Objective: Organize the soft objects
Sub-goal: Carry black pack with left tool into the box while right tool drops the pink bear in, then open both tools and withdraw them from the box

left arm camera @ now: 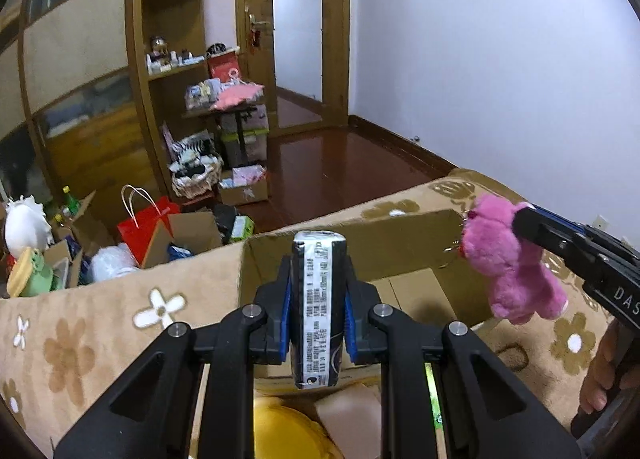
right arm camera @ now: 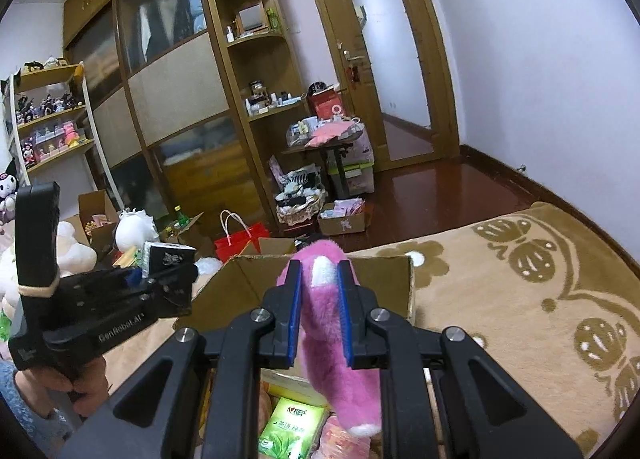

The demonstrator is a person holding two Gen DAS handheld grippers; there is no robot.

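Gripping dark plastic-wrapped tissue pack (left arm camera: 318,307) in left tongs (left arm camera: 318,311), pink plush bear (right arm camera: 336,339) clamped in right tongs (right arm camera: 319,315), both above open cardboard box (left arm camera: 400,235) on bed.

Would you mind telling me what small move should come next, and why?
Probably lower the right gripper and open it: its pink plush toy hangs above the open cardboard box, while the left gripper holds a dark tissue pack.
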